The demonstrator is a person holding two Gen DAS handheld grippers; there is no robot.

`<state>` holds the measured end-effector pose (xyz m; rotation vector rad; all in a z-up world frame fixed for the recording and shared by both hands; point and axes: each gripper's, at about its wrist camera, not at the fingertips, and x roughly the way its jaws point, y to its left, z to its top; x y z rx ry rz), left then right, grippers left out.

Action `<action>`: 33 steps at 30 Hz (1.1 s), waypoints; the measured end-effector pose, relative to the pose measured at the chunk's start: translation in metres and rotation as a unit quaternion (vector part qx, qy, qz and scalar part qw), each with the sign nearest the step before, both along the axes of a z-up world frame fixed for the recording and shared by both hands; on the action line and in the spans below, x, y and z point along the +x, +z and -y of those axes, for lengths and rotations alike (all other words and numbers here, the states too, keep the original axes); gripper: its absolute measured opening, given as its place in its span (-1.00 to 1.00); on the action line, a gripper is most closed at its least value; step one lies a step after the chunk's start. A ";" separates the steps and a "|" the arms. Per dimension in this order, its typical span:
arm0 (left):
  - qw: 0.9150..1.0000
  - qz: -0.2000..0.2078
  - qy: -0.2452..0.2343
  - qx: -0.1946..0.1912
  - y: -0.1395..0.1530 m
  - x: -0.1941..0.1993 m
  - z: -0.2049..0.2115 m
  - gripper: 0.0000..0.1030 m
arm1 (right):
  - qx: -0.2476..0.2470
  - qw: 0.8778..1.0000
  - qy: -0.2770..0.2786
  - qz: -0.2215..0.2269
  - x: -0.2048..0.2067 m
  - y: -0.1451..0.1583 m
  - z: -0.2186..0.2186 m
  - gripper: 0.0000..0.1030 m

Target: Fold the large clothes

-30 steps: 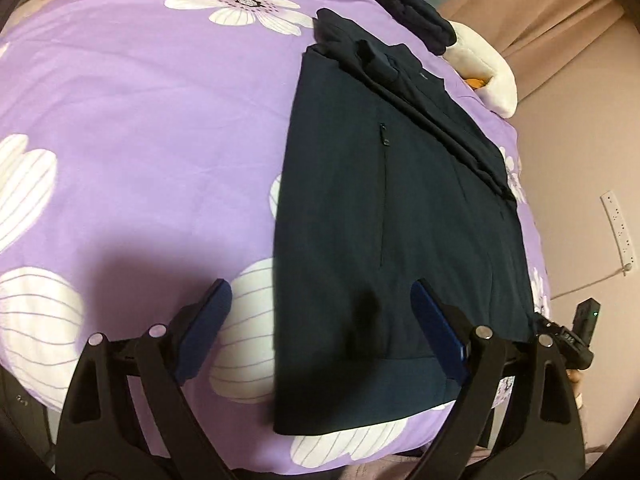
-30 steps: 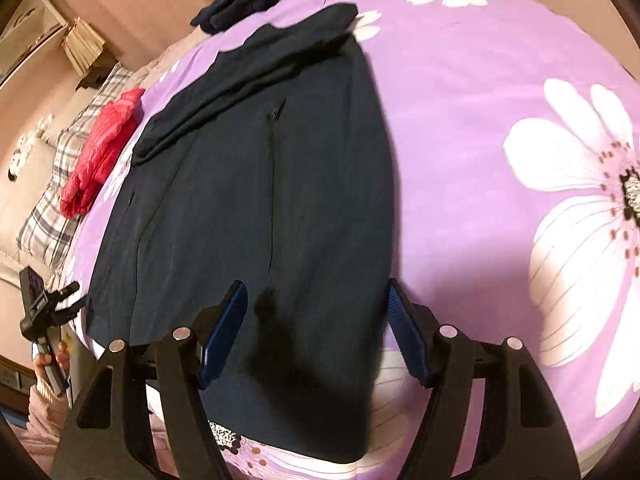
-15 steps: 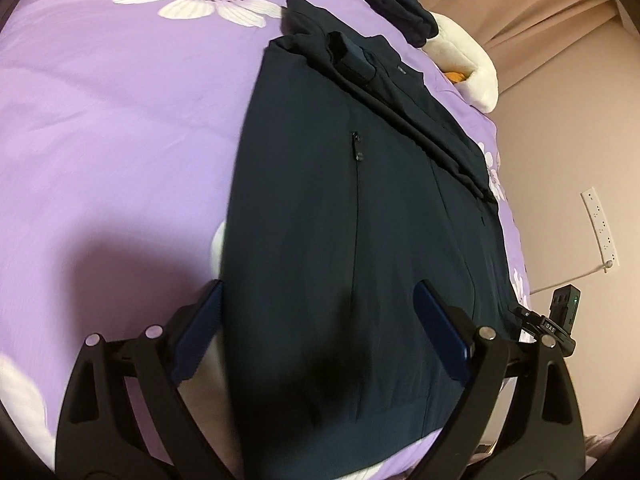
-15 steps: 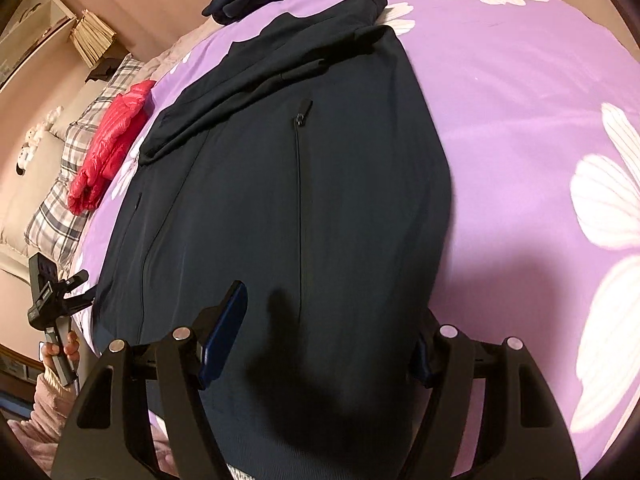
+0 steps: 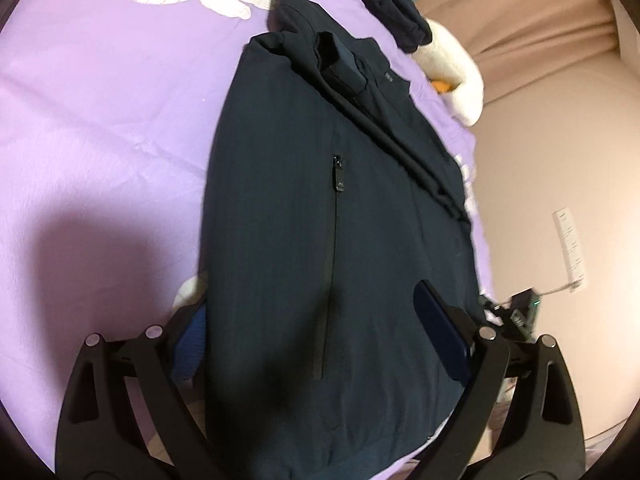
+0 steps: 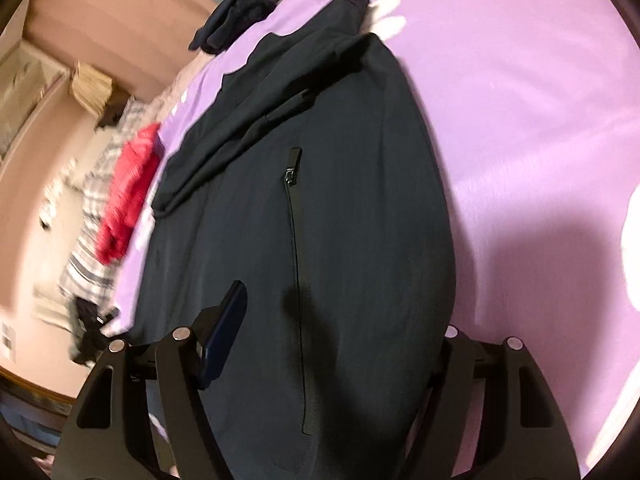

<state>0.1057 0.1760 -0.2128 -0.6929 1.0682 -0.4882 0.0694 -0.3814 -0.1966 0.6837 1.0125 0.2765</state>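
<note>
A dark navy zip jacket lies flat on the purple flowered bedspread, sleeves folded across its upper part, hem toward me. It also shows in the right wrist view. My left gripper is open and straddles the jacket's hem; its left finger sits under the cloth edge and its right finger rests on top. My right gripper is open and straddles the hem likewise; its left finger lies on top and its right finger is hidden behind the jacket's edge.
A second dark garment and a white plush toy lie at the bed's far end. A red garment rests on a plaid pillow at the left. A wall with a power strip borders the bed.
Both grippers have moved forward and lower over the jacket's hem. Each gripper's outer finger has slipped under the cloth edge. Jaws stay open.
</note>
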 end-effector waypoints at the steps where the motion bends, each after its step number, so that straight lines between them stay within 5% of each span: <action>1: 1.000 0.000 -0.003 -0.003 0.000 -0.002 -0.001 0.83 | 0.018 1.000 0.005 -0.001 -0.003 -0.001 0.003 0.38; 14: 0.999 0.002 -0.042 -0.017 0.001 -0.057 0.003 0.83 | 0.059 0.997 0.049 -0.021 -0.063 0.000 -0.004 0.38; 22: 0.999 -0.007 -0.032 0.006 0.002 -0.054 0.015 0.77 | 0.034 0.998 0.052 -0.019 -0.062 0.004 -0.020 0.33; 26: 0.999 -0.011 -0.036 0.017 0.002 -0.045 0.024 0.31 | 0.004 0.998 0.062 -0.014 -0.058 0.005 -0.028 -0.01; 33: 0.999 -0.023 -0.016 0.020 -0.004 -0.051 0.015 -0.16 | -0.042 0.998 0.055 -0.006 -0.068 0.002 -0.026 -0.47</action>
